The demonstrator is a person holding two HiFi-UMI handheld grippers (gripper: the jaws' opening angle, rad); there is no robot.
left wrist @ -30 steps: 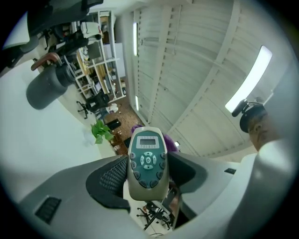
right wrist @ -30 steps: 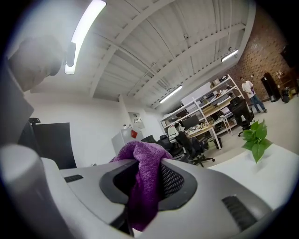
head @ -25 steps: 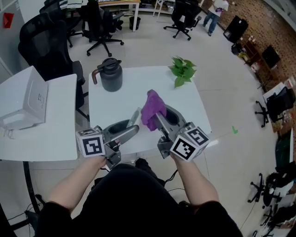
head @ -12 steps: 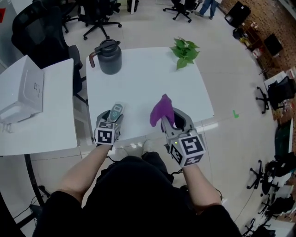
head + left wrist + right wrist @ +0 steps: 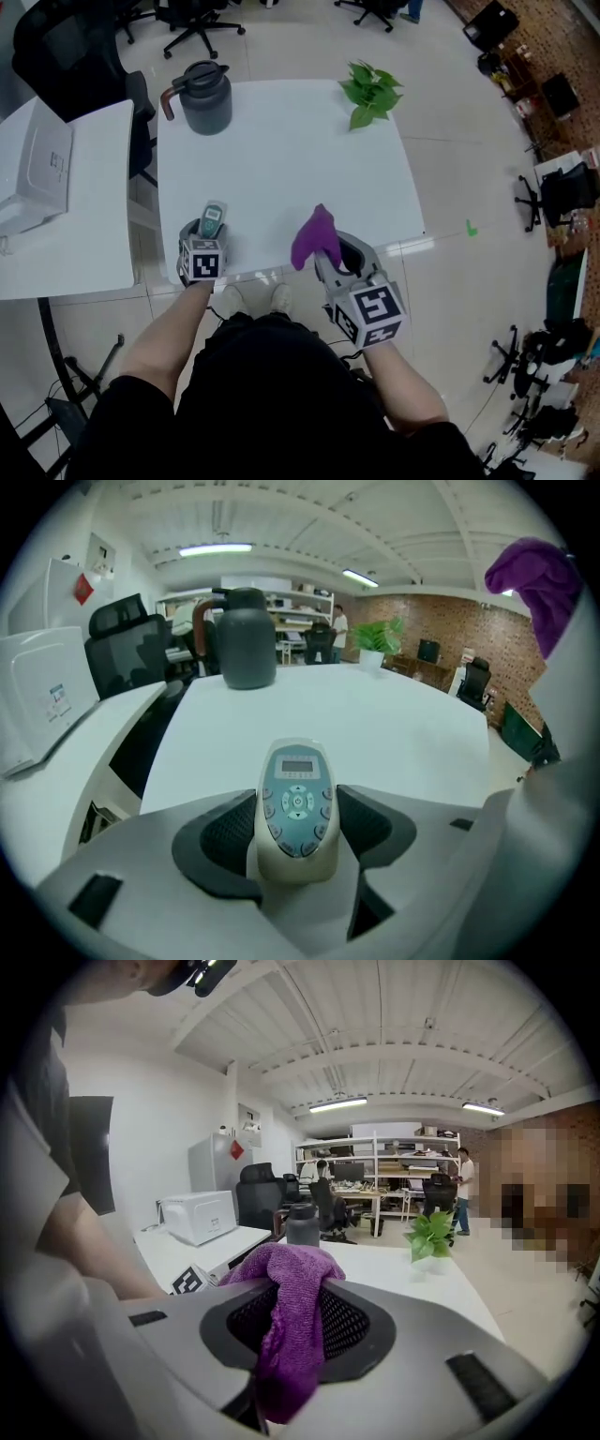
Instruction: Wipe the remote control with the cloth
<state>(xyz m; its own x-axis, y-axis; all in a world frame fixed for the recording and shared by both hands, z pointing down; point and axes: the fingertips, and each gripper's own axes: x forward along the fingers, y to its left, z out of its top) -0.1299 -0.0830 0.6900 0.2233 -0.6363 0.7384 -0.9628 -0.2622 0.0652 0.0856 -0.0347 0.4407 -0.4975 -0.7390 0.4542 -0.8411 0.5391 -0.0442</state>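
A pale remote control (image 5: 213,218) with a blue-grey keypad stands gripped in my left gripper (image 5: 210,231) over the white table's (image 5: 281,150) front left edge. In the left gripper view the remote control (image 5: 296,803) sits key-side up between the dark pads (image 5: 223,841), its screen end pointing away. The purple cloth (image 5: 314,236) hangs bunched from my right gripper (image 5: 328,258), which is shut on it near the table's front edge. The cloth (image 5: 291,1321) drapes between the jaws in the right gripper view. Cloth and remote are apart, not touching.
A dark grey jug (image 5: 204,97) stands at the table's far left and a small green plant (image 5: 370,91) at its far right. A second white table to the left carries a white box (image 5: 33,178). Office chairs (image 5: 66,56) stand beyond.
A second ago the cloth lay against the remote over the table's middle. Both grippers have since pulled back to the front edge and apart, and the left one turned the remote to point away.
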